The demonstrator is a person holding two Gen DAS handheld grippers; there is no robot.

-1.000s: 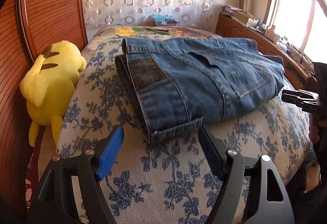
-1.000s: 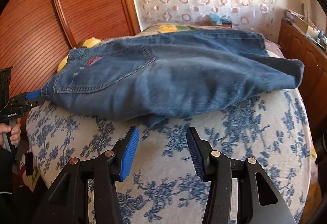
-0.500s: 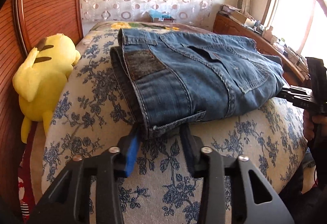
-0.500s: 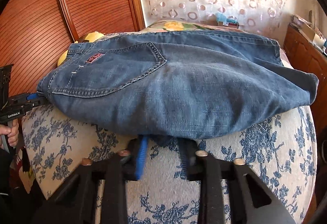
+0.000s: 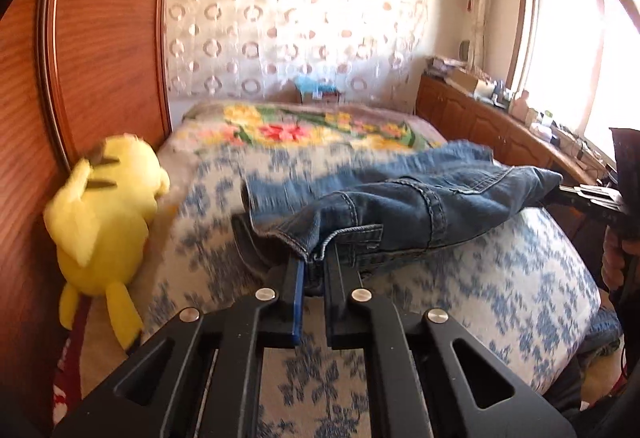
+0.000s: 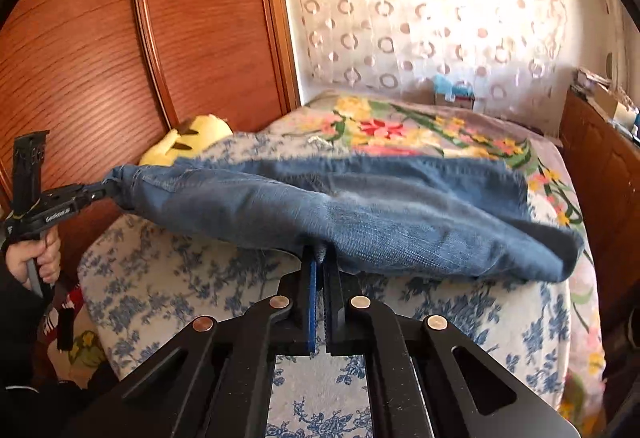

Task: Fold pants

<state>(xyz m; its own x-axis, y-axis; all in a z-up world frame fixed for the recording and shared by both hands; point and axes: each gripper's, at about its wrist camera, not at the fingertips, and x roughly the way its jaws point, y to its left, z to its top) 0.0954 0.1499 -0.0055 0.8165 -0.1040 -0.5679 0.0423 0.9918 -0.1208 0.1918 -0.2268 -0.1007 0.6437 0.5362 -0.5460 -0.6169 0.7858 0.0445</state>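
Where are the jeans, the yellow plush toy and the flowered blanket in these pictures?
jeans [image 6: 380,214]: right wrist view, middle of the denim.
yellow plush toy [image 5: 108,206]: left wrist view, its body.
flowered blanket [image 5: 288,128]: left wrist view, the red flower.

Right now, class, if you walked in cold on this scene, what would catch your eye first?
The blue denim jeans stand out, lifted off the blue-flowered white bedspread at their near edge. The left gripper and right gripper are each clamped on that edge. A bright yellow plush toy sits against the reddish wooden headboard.
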